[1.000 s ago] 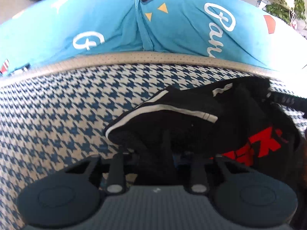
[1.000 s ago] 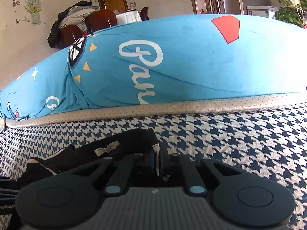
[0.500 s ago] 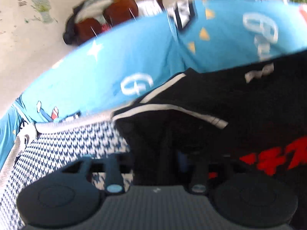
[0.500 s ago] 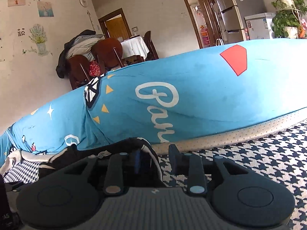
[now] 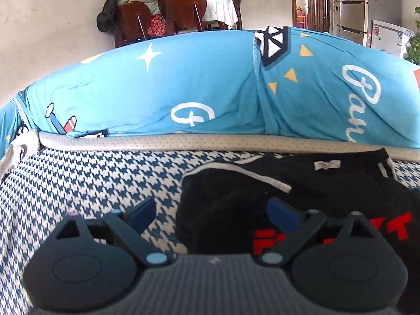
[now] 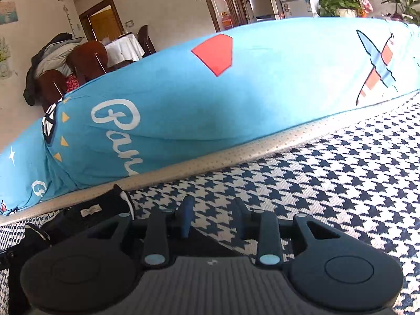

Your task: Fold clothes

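The black garment point(image 5: 302, 197) is laid on the houndstooth cover point(image 6: 328, 183) near its beige edge point(image 5: 183, 143). The left gripper point(image 5: 212, 214) is opening wide; the right gripper point(image 6: 212, 215) is opening narrowly over bare cover — nothing gripped.

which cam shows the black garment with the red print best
The left wrist view. There the black garment fills the lower right, showing its white piping, a small label and the red print. In the right wrist view the garment is only a bunched dark edge at the lower left, partly behind the gripper body, with no print visible.
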`<state>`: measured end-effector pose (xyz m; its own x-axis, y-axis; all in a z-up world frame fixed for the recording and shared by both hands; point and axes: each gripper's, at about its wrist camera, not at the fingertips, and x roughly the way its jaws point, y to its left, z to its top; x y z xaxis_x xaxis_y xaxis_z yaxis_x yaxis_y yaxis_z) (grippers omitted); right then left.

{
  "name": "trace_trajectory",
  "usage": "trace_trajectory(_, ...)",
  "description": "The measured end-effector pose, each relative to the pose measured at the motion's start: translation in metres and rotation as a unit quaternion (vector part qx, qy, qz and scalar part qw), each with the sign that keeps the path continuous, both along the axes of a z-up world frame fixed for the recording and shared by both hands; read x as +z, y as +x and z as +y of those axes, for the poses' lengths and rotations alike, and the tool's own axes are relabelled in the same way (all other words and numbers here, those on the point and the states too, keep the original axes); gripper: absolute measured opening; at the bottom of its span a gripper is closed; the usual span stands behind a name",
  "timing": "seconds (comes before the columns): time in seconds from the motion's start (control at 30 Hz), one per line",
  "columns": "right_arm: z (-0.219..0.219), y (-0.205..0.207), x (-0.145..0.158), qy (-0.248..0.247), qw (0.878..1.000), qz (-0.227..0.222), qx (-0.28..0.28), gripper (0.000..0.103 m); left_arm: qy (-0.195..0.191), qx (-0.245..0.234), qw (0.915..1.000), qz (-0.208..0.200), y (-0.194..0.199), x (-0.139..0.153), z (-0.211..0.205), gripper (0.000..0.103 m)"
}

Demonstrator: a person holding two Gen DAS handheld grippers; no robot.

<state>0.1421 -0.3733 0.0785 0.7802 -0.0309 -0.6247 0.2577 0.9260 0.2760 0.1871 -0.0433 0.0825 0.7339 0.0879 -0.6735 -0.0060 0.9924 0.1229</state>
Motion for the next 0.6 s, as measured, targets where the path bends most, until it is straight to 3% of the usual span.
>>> trace_trajectory(0.23,0.002,0.003,-0.014,0.024,0.999,0.025,0.039,0.036,0.011,-0.023,0.9994,0.021,-0.007,-0.018,-0.016,0.096)
trace_trajectory(0.3,0.008,0.006,-0.018,0.021,0.998,0.034,0.053,0.045,0.019,-0.031,0.9991,0.024,-0.008,-0.021,-0.02,0.096)
trace_trajectory(0.5,0.028,0.007,-0.023,-0.026,0.996,0.035,0.08,0.051,0.04,-0.042,0.9976,0.037,-0.009,-0.03,-0.028,0.1)
trace_trajectory(0.6,0.039,0.008,-0.025,-0.052,0.994,0.032,0.095,0.044,0.045,-0.042,0.9967,0.054,-0.007,-0.037,-0.028,0.1)
